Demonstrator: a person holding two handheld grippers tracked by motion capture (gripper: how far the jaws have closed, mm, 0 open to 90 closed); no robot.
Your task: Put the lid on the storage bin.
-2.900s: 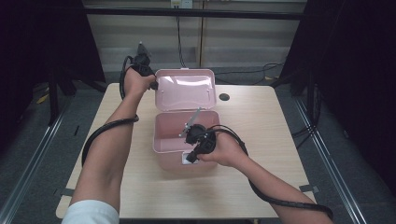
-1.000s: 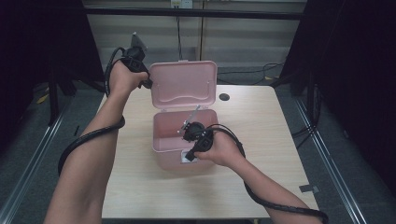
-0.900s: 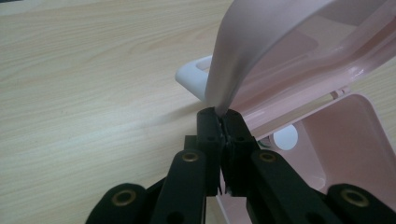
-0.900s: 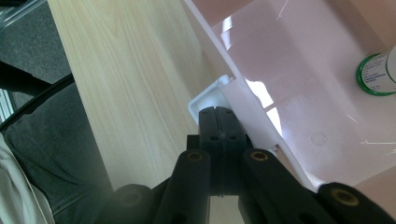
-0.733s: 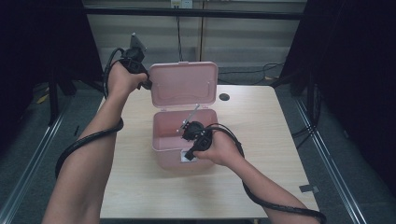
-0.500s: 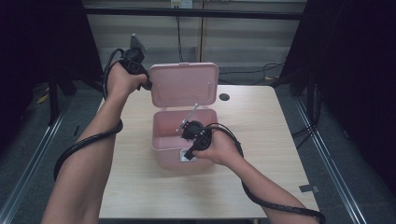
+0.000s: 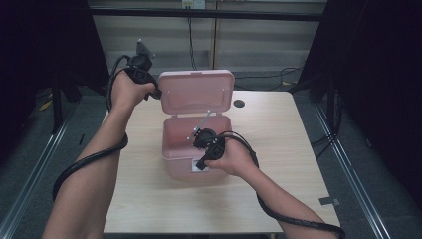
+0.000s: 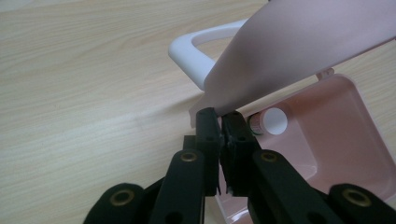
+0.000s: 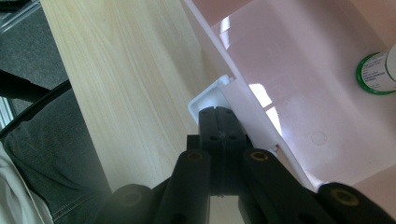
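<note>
1. Left gripper point(image 7: 155, 92) sits at the far-left part of the table point(image 7: 278, 164), its jaws pinched on the left edge of the pink lid point(image 7: 196, 92). In the left gripper view the two black jaws point(image 8: 221, 122) meet on the lid's thin edge point(image 8: 299, 51), with the white handle point(image 8: 196, 51) beyond.
2. Lid stands nearly upright, hinged along the far side of the pink box point(image 7: 191, 149); its long axis runs left to right across the table. It lies directly at this gripper's tips, so any swing turns about that far hinge line.
3. Box rests near the table's middle, mouth open upward. Inside, a small white-capped bottle point(image 8: 271, 121) lies on the floor; the right gripper view shows its green-banded end point(image 9: 378, 72).
4. Right gripper point(image 7: 204, 162) is at the box's near wall, jaws fully together on the white latch tab point(image 9: 212, 95) at the front rim, so it likely steadies the box.
5. Judgement: the left hand is the nearer one to the lid, and the move hinges on it.
</note>
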